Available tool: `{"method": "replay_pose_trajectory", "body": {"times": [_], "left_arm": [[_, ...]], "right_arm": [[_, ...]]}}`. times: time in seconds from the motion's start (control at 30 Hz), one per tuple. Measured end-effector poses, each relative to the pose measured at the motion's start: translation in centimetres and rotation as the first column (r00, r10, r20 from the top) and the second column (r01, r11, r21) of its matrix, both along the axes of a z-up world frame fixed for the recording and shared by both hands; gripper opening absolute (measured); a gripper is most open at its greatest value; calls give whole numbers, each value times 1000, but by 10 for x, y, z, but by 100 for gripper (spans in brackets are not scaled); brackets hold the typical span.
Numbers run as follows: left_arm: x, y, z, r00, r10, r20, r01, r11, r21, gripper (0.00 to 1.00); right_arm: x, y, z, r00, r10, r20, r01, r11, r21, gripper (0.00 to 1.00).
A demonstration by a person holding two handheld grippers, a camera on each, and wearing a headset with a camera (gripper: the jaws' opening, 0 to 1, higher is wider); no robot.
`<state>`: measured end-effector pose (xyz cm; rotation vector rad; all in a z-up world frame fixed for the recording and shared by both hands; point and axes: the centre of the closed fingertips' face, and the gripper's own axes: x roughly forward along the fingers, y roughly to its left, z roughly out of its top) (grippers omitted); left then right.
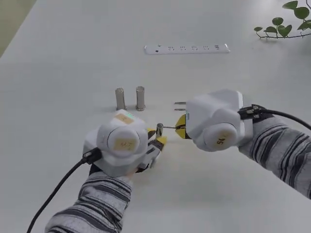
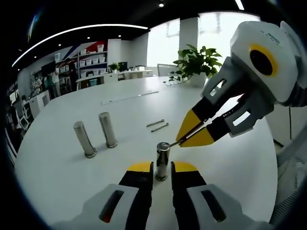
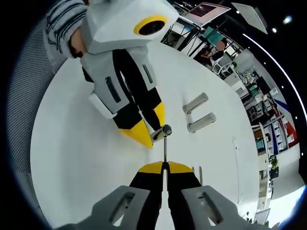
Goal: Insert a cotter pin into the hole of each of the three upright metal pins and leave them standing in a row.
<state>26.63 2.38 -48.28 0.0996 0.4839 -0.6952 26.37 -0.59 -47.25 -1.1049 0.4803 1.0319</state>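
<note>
We hold one metal pin (image 2: 162, 158) upright at the lower centre of the left gripper view, with the left gripper (image 2: 162, 167) and its jaws clamped on the lower half. The right gripper (image 3: 164, 167) has its jaws closed on a cotter pin (image 3: 164, 148), which runs straight out along them.

In the head view the cotter pin lies level, left to right, crosswise to the upright metal pin. Its free tip meets the metal pin just under the top, coming in from the right of the frame. We cannot make out the hole, nor whether the tip has entered it. As we judge it, the coming push depends on keeping the cotter pin's long axis in line with that hole, and the right gripper is the one to drive it.

We count three metal pins: the clamped one and two standing pins (image 1: 130, 98) side by side above it on the counter (image 1: 73, 58). We also count three cotter pins: the held one and two spare cotter pins (image 1: 180, 106) lying parallel, just right of the standing pins.
</note>
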Motion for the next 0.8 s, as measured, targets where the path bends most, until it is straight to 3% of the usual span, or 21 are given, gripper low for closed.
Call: {"method": "replay_pose_trajectory", "body": {"times": [0.23,0.33,0.6,0.8], "left_arm": [[2,-1,-4,1000,19,-15,-19,1000,-11,6],[3,-1,-4,1000,22,-13,-22,1000,-11,6],[3,-3,-6,999,-31,37,30,999,30,5],[3,-4,-6,998,-43,48,42,999,32,5]], "right_arm": [[1,6,2,1000,8,3,-8,1000,-7,0],[1,7,3,999,28,23,-27,999,-37,0],[1,6,6,998,56,28,-55,997,-54,0],[-2,13,9,997,74,22,-73,997,-39,0]]}}
